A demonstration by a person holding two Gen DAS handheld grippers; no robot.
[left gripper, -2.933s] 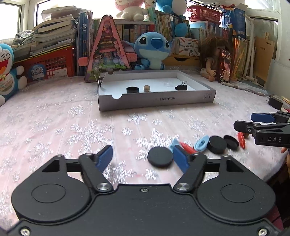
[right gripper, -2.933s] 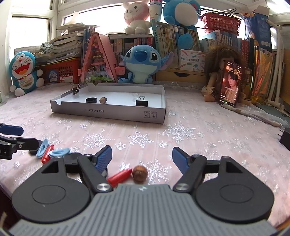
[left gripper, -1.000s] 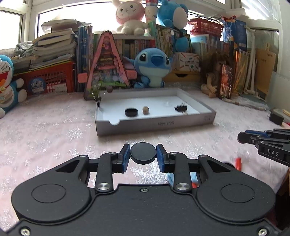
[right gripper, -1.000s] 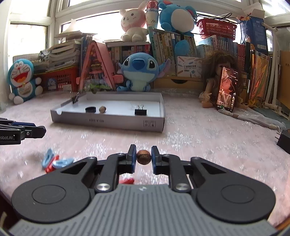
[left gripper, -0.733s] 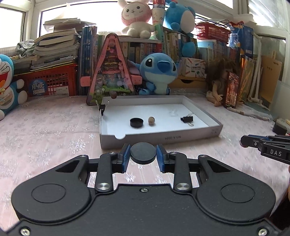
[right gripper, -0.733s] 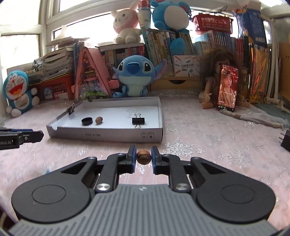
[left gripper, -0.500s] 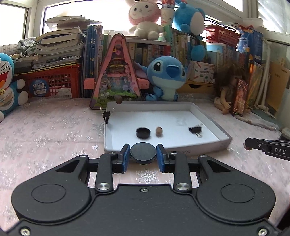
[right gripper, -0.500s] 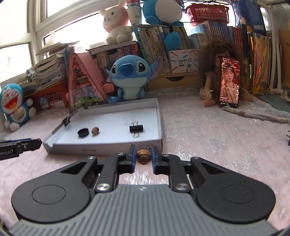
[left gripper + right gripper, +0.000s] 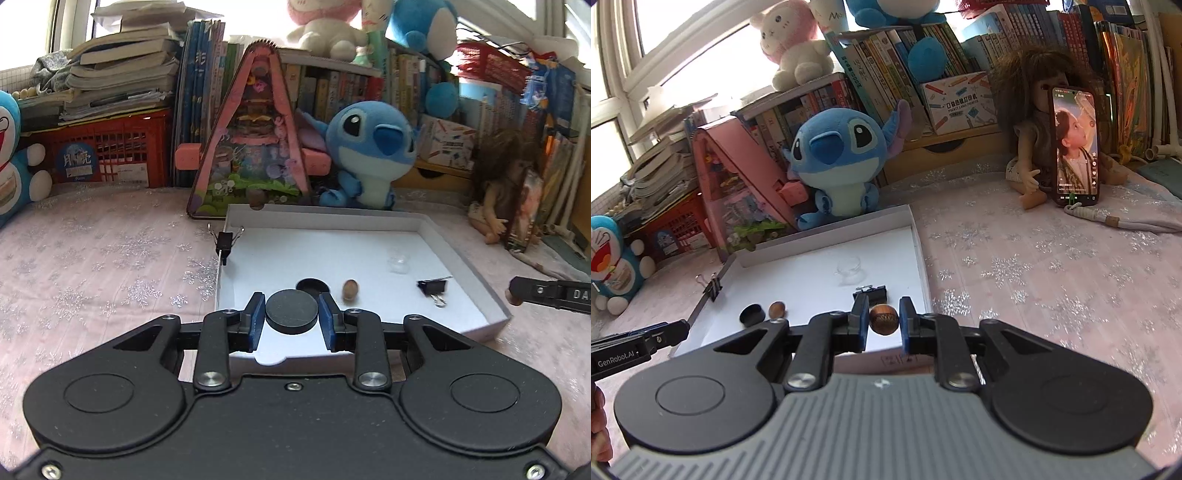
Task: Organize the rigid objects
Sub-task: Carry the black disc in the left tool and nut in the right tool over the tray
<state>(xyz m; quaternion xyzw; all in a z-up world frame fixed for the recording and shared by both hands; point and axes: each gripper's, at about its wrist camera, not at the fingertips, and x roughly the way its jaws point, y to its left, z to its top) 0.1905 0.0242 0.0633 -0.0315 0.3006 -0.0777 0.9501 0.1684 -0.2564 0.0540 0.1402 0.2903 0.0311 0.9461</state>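
Left gripper point(image 9: 291, 316) clamped on disc point(image 9: 291, 311), right gripper point(image 9: 883, 324) clamped on bead point(image 9: 883, 319); best lowered inside tray point(image 9: 461, 251) before release.

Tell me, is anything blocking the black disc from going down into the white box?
Nothing visible blocks it. The left tool holds the black disc just past the near wall of the white box. The floor beneath looks bare; another black disc and a brown bead lie just beyond it.

Black left gripper point(image 9: 291, 312) and grey-bodied right gripper point(image 9: 882, 319), both with blue-padded fingers point(image 9: 255, 321) and silver screws.
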